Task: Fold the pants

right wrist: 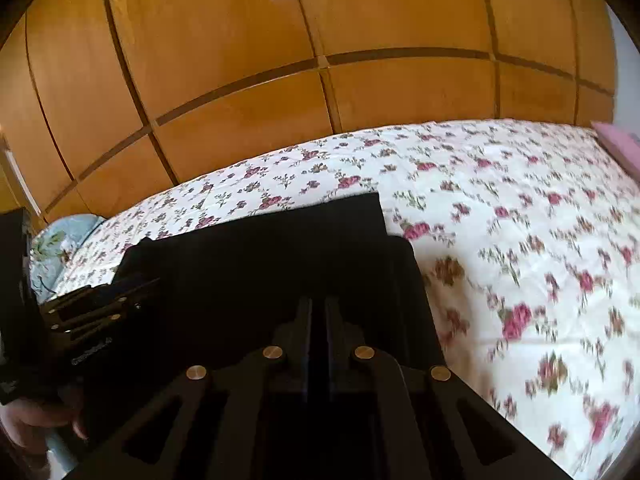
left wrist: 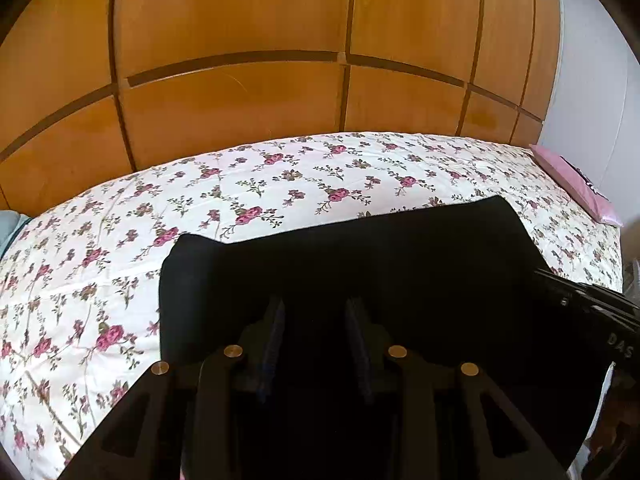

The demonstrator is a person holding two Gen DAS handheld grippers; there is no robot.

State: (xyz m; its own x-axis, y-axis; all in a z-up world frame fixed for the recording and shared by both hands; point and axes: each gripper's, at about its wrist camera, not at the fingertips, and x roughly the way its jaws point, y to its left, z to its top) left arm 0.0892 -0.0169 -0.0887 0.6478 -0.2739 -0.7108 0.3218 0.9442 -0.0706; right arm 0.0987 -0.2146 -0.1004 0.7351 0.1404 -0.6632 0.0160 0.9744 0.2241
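Note:
Black pants (left wrist: 360,248) lie spread on a floral bed cover (left wrist: 280,176), with their near part rising under both grippers. In the left wrist view my left gripper (left wrist: 316,304) has its fingers a little apart, and black cloth fills the gap. My right gripper (left wrist: 554,276) reaches in at the pants' right edge. In the right wrist view the right gripper (right wrist: 319,300) has its fingers nearly together on a raised layer of the pants (right wrist: 260,248). The left gripper (right wrist: 154,280) sits at the pants' left corner. The dark cloth hides the exact grip.
A wooden wardrobe (left wrist: 240,92) stands right behind the bed. A flat pink item (left wrist: 572,180) lies at the far right of the bed. A pale blue pillow (right wrist: 60,240) is at the left end. A person's hand (right wrist: 32,420) holds the left gripper.

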